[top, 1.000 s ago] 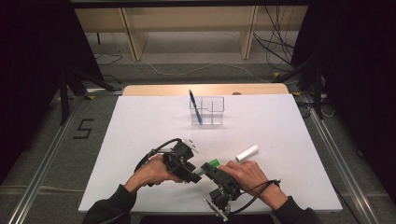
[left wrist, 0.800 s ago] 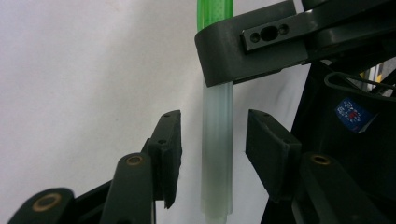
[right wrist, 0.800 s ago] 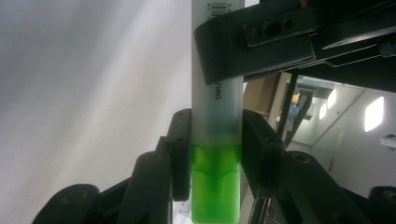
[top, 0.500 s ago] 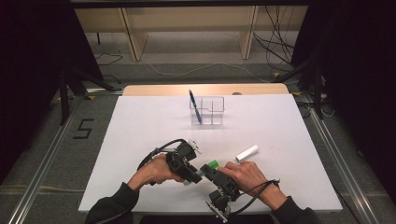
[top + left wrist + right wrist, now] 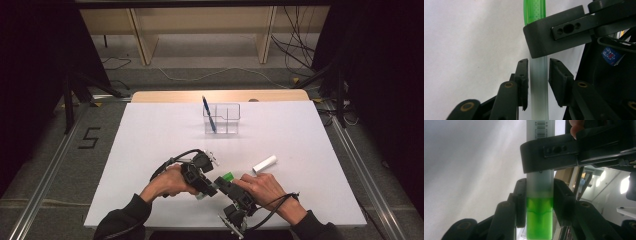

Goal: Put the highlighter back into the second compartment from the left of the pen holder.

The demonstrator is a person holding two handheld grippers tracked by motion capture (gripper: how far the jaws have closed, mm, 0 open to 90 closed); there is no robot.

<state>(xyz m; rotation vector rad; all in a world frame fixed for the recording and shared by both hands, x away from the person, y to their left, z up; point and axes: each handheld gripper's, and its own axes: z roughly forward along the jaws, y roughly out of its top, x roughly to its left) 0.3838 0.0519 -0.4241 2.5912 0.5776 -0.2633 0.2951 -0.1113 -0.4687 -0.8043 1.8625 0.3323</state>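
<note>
Though clamped at its green end by the right gripper [image 5: 540, 192] and pinched on its pale barrel by the left gripper [image 5: 538, 75], whose jaws have just been closing, marker [image 5: 226, 177] not yet apart, just above the worktop's [image 5: 150, 135] near edge. Done: double grip. Left, probably: pulling apart, stowing in clear organizer [image 5: 222, 117].

A clear plastic organizer box [image 5: 222, 119] stands far back on the white bench [image 5: 150, 145], with a blue pen [image 5: 208, 114] leaning inside. A white cylindrical cap [image 5: 264, 164] lies apart.
</note>
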